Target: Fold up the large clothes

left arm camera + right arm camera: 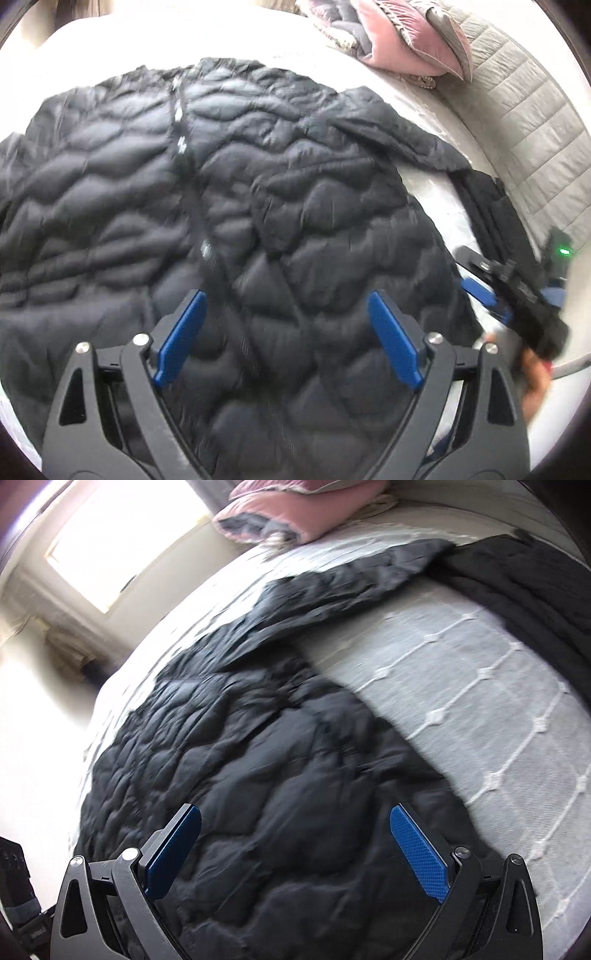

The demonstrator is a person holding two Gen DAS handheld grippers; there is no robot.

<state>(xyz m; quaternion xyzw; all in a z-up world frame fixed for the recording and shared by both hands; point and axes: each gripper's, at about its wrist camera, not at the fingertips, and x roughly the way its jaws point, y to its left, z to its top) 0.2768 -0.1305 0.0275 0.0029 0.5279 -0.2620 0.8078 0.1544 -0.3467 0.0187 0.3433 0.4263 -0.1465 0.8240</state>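
Blue pads of the left gripper (286, 332) stand wide apart in the left wrist view, nothing between them, hanging just over the near part of the jacket (221, 206). Pads of the right gripper (295, 849) are likewise spread and empty, above the same quilted black cloth (240, 775); whether either touches it cannot be told through the blur.

Spread on the bed (480, 709), the jacket lies front up, its zip line (181, 122) running away from the left gripper toward the far edge, so the long axis points ahead of that hand. One sleeve (399, 129) reaches out to the right and far side. From the right wrist view the same sleeve (332, 587) trails up toward a dark blanket (535, 602).

By my reading no fold is made yet, and the sleeve is the likely first piece to bring in. It lies on the right gripper's side, so that hand seems nearer to it.

Beyond the jacket, a pink pillow (406, 40) sits at the head of the bed, by a grey padded headboard (524, 103).
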